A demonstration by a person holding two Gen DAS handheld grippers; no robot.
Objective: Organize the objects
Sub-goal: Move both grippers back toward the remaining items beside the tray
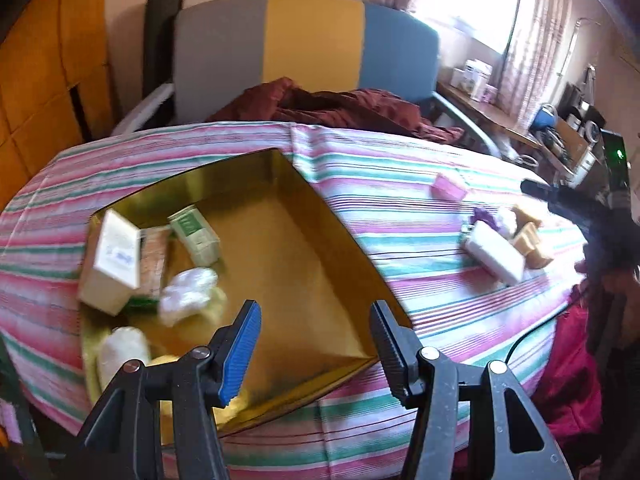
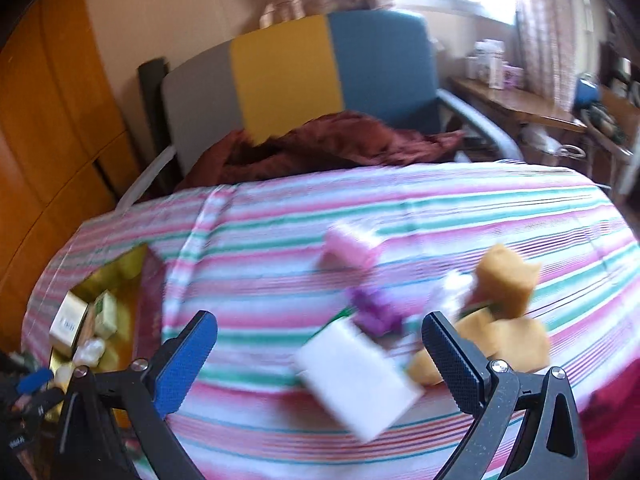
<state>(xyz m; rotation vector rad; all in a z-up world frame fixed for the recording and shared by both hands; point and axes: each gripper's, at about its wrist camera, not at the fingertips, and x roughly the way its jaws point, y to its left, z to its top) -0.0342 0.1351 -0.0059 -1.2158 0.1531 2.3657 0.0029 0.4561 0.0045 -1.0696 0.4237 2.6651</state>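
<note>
Hovering both grippers over the striped table (image 1: 400,208), nothing held in either.

Left gripper (image 1: 316,336): jaws apart, roughly half spread, empty. It sits above the near corner of the gold tray (image 1: 288,240); I can't see it touching the tray. Tray holds a cream box (image 1: 114,260), a green box (image 1: 196,234), a white wrapped bundle (image 1: 186,294) and a pale lump (image 1: 122,350) at the near left edge. All of them sit in the tray's left part; the right part is bare.

Right gripper (image 2: 320,350): jaws wide apart, empty. Between the fingers in my view lies the white block (image 2: 356,378), blurred, flat on the cloth. Pads are clear of it. Just behind it a purple item (image 2: 374,312), too blurred to identify. Tan plush toy (image 2: 504,312) just beside the right finger (image 2: 454,364); contact unclear. Pink box (image 2: 348,246) farther back, apart from the cluster.

From the left view, the right gripper's tip (image 1: 560,200) shows at the right edge, near that same cluster. Tray and cluster are well apart.
</note>
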